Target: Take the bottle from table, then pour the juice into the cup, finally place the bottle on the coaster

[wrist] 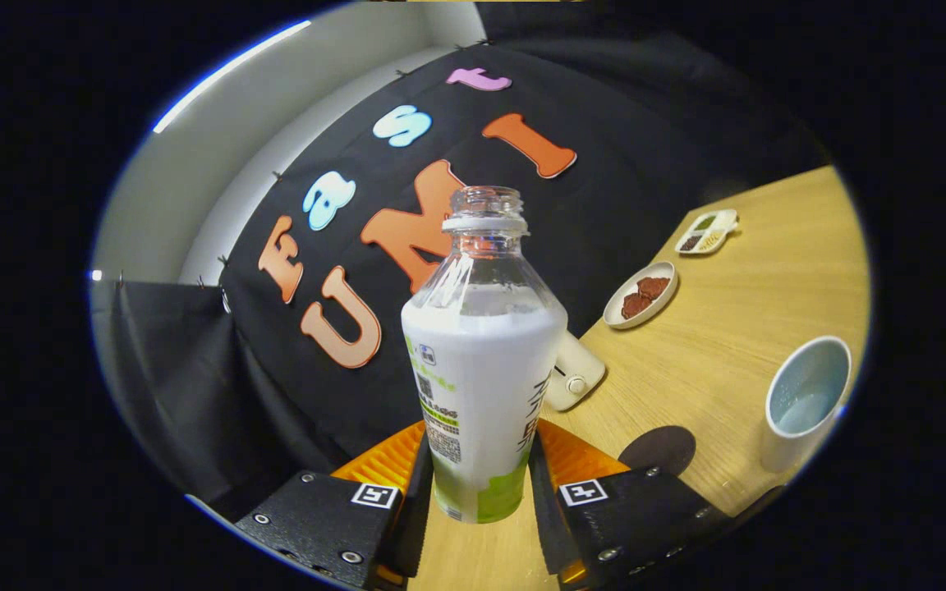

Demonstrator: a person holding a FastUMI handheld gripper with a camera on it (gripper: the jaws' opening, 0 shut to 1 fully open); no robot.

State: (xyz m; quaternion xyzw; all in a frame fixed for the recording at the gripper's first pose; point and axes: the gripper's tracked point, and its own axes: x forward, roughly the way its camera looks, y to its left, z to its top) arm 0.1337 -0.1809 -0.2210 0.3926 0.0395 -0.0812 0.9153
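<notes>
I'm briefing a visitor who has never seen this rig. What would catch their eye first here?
The open bottle, clamped between the jaws and lifted over the wooden table. Next, the pale cup beyond the fingers, and the dark round coaster lying between bottle and cup.

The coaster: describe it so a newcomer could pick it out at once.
Start at the wooden table, then find the pale cup beyond the gripper, whose fingers clamp the open bottle. Between that bottle and the cup lies the coaster, a flat dark disc on the wood. Unlike the plate of brown food and the divided tray farther off, it has no rim and holds nothing.
</notes>
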